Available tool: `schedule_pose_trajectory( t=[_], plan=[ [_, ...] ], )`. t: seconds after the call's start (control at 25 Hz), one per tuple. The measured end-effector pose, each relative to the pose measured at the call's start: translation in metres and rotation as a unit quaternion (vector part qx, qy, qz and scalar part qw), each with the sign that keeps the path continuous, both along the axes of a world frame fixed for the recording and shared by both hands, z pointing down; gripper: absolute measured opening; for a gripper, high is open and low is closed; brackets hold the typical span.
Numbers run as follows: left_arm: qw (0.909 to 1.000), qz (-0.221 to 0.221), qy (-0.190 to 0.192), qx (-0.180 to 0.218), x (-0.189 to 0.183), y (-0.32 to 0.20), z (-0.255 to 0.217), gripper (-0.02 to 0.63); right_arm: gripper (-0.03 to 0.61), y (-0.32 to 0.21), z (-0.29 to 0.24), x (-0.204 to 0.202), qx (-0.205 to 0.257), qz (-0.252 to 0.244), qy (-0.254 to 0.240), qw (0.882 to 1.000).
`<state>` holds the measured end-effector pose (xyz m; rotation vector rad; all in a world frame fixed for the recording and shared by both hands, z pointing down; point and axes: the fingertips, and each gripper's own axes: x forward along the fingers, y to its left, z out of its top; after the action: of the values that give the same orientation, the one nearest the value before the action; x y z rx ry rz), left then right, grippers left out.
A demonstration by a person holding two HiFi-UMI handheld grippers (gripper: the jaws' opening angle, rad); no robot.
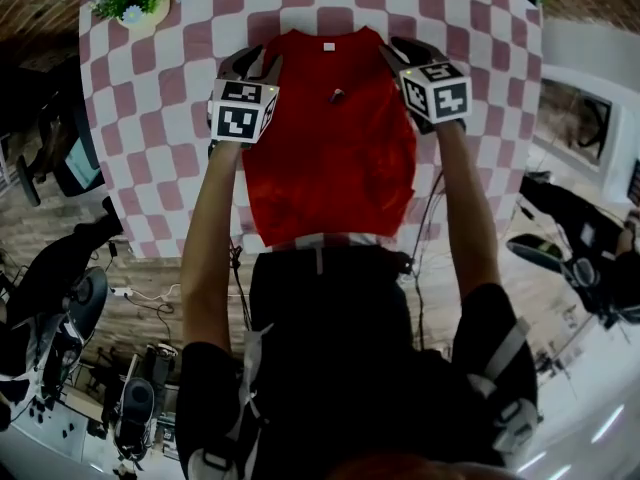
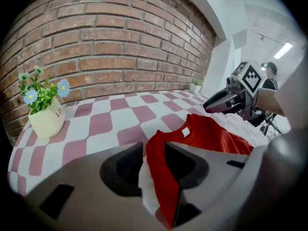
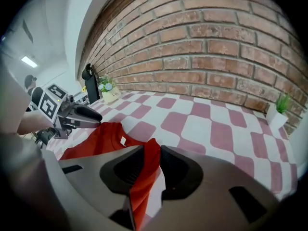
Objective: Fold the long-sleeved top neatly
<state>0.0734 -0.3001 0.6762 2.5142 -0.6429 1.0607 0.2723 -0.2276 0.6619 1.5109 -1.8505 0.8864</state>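
- Red cloth fills the middle of the checked table (image 1: 180, 118) in the head view. The long-sleeved top (image 1: 330, 158) lies flat there, with its collar toward the table's far edge. Its hem hangs over the table's near edge, against the person's waist.
- In the same view, the left gripper (image 1: 262, 64) and the right gripper (image 1: 398, 48) are both low over the table's far half. There is one at each shoulder of the top, and their marker cubes face up.
- A flower pot (image 1: 135, 10) stands at the table's far left corner.
- In the left gripper view, the jaws stand apart. A raised fold of the top's shoulder lies loose between them, and a strip of the table's cloth shows beside it. The pads are released and nothing is clamped.
- A white label (image 2: 185, 132) shows inside the collar. Beyond it the other gripper points in over the table, and a brick wall (image 2: 96, 42) stands behind the table.
- In the right gripper view, the jaws are also parted. The other red shoulder runs up between them, and the table's cloth shows in the gap on one side. This grip is let go too.
- A small green plant (image 3: 276, 110) stands at the table's far right corner.
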Motion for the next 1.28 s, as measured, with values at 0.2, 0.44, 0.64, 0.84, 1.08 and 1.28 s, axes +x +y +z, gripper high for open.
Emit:
schedule_pose_trajectory(
  t=[0.2, 0.44, 0.64, 0.84, 1.08, 1.28],
  plan=[
    [0.9995, 0.009, -0.013, -0.026, 0.008, -0.011, 0.02, 0.124, 0.095, -0.001, 0.03, 0.003, -0.05, -0.015, -0.018, 0.998],
    [0.997, 0.046, -0.054, -0.032, 0.012, -0.008, 0.034, 0.088, 0.092, 0.005, 0.052, 0.014, -0.101, -0.012, -0.001, 0.995],
    [0.9956, 0.061, -0.067, -0.022, 0.007, -0.006, 0.043, 0.048, 0.049, 0.008, 0.057, 0.02, -0.11, -0.027, 0.013, 0.993],
    [0.9946, 0.077, -0.07, -0.001, 0.001, -0.016, 0.043, 0.034, 0.04, 0.003, 0.055, 0.023, -0.109, -0.045, 0.021, 0.993],
    [0.995, 0.075, -0.064, 0.015, 0.007, -0.037, 0.032, 0.032, 0.037, -0.014, 0.044, 0.035, -0.085, -0.047, 0.031, 0.995],
    [0.9952, 0.063, -0.042, 0.061, 0.017, -0.054, 0.009, 0.031, 0.037, -0.031, 0.029, 0.043, -0.048, -0.041, 0.045, 0.997]
  ],
)
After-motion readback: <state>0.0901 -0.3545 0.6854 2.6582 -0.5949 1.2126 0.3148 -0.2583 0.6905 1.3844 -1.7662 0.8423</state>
